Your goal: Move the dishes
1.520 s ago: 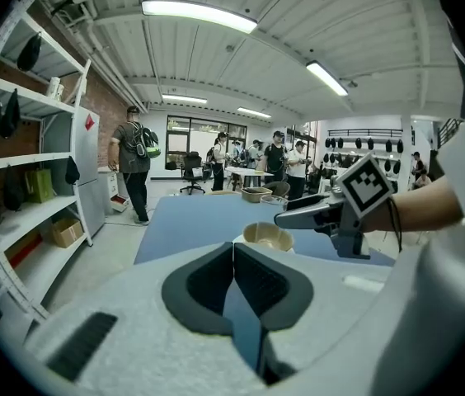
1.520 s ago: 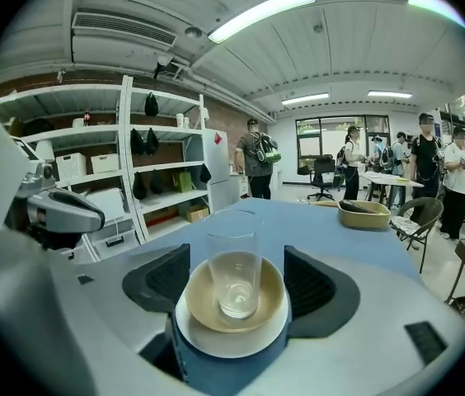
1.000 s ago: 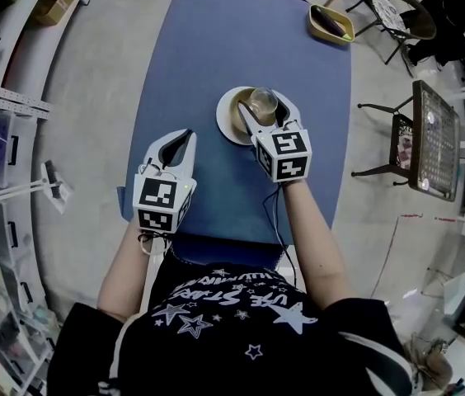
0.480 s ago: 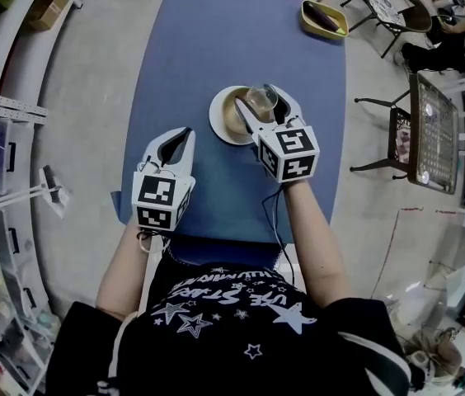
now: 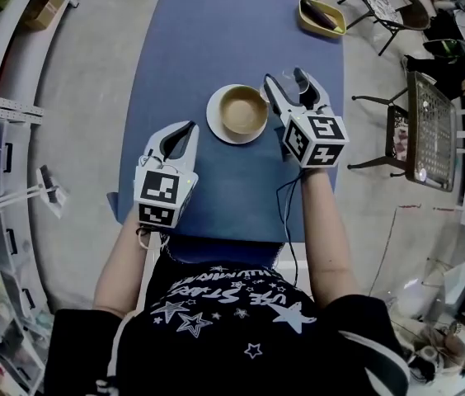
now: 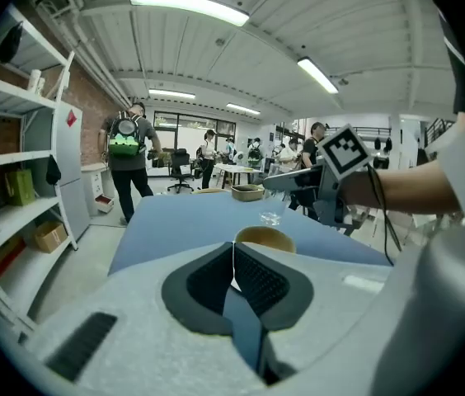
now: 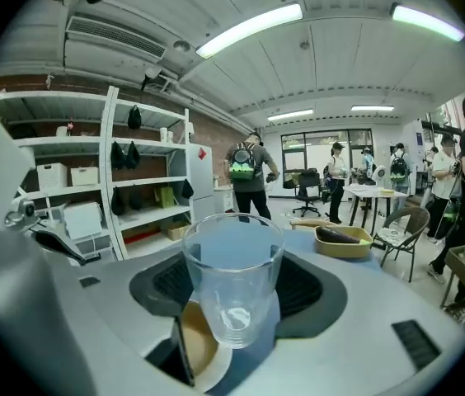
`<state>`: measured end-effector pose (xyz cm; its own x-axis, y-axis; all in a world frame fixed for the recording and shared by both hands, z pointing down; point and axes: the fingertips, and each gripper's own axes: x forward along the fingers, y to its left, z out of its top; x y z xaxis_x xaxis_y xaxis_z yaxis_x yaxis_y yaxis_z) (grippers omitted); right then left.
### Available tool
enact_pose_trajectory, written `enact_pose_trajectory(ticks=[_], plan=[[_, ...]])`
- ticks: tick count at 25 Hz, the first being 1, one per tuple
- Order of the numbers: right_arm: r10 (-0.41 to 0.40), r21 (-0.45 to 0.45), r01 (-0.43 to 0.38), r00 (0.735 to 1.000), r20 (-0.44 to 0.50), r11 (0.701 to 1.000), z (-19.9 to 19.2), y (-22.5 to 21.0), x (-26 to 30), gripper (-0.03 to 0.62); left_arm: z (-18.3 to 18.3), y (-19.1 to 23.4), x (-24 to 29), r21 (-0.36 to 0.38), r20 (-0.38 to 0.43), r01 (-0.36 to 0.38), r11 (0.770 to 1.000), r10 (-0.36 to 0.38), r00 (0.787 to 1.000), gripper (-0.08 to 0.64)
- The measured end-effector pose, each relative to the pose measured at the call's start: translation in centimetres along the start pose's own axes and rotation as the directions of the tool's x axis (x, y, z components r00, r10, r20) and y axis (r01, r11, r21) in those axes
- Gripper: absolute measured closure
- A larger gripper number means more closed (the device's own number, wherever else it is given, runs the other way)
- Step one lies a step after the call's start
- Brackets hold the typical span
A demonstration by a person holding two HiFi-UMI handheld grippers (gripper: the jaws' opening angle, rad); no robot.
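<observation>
My right gripper [image 5: 285, 79] is shut on a clear drinking glass [image 7: 232, 280], which stays upright and off the table, just right of the white plate [image 5: 216, 129]. A tan bowl [image 5: 242, 110] sits on that plate in the middle of the blue table [image 5: 216, 31]. In the right gripper view the bowl [image 7: 198, 346] shows below and left of the glass. My left gripper [image 5: 180, 135] hovers over the near left part of the table with its pads [image 6: 247, 277] together and nothing between them. The left gripper view looks toward the bowl [image 6: 265, 238] and the glass [image 6: 272, 211].
A yellow tray [image 5: 321, 16] holding a dark object sits at the table's far right corner. Chairs and a metal rack [image 5: 424, 139] stand to the right of the table, shelving [image 5: 2, 106] to the left. Several people are in the room beyond.
My right gripper has lifted the glass out of the bowl and carried it to the right, off the plate. The left gripper has barely moved.
</observation>
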<state>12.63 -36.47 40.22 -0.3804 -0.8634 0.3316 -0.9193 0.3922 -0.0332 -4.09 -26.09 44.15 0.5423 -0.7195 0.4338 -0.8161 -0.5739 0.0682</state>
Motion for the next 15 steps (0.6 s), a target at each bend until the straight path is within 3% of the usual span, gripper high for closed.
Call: enact_pose_trajectory(ticks=[4,15], plan=[[-0.056,-0.008,0.056,0.998,-0.036,0.998,-1.8,-2.5,0.9,0.311,-0.4,0.4,0.4,-0.076,-0.001,0.014,0.997,-0.014,1.000,0.540],[-0.081,-0.039,0.079,0.993,-0.081,0.996,-5.4,-3.7,3.2,0.311,-1.6,2.2,1.1,-0.099,-0.031,-0.004,0.995,0.001,1.000,0.540]])
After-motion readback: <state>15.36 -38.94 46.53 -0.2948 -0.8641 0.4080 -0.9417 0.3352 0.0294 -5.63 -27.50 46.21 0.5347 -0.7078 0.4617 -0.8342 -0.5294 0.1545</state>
